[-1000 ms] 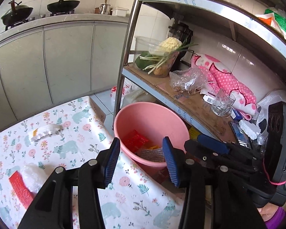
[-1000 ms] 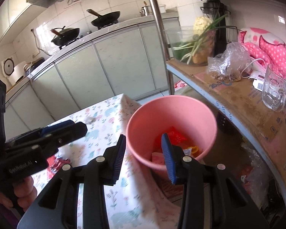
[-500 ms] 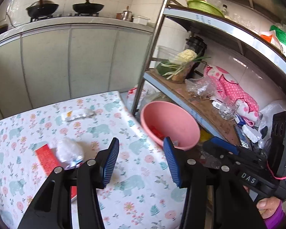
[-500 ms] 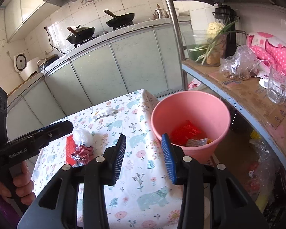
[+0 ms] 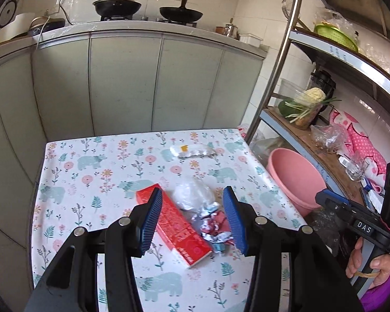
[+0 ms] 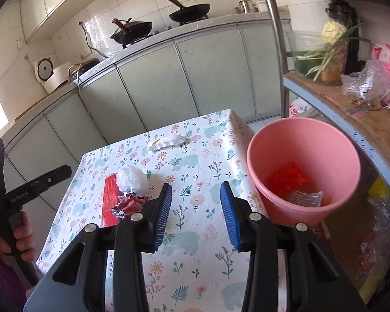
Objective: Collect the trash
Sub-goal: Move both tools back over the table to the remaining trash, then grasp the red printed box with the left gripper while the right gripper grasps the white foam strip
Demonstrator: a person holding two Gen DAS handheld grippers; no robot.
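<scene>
We have our left gripper (image 5: 192,219) hanging over the heap of trash on the tabletop (image 5: 91,166), jaws spread and pinching nothing, while the right gripper (image 6: 196,214) hovers nearer the pink bucket (image 6: 257,156), its jaws also apart and empty.

Taking the bucket as our mark: it stands off the tabletop's edge, with a red wrapper and a silvery packet already inside. The red box (image 5: 176,223), the white plastic wad (image 5: 193,195) and the crumpled foil wrapper (image 5: 213,230) lie touching one another, well away from the bucket. A white packet (image 5: 193,150) lies alone at the far edge of the tabletop.

Our worry is the clutter. The open left jaws straddle box, wad and foil together, so closing could catch two things badly, or shove the box aside. Foil and plastic are light and slippery, and could slip out on the way to the bucket and land on the floor.
</scene>
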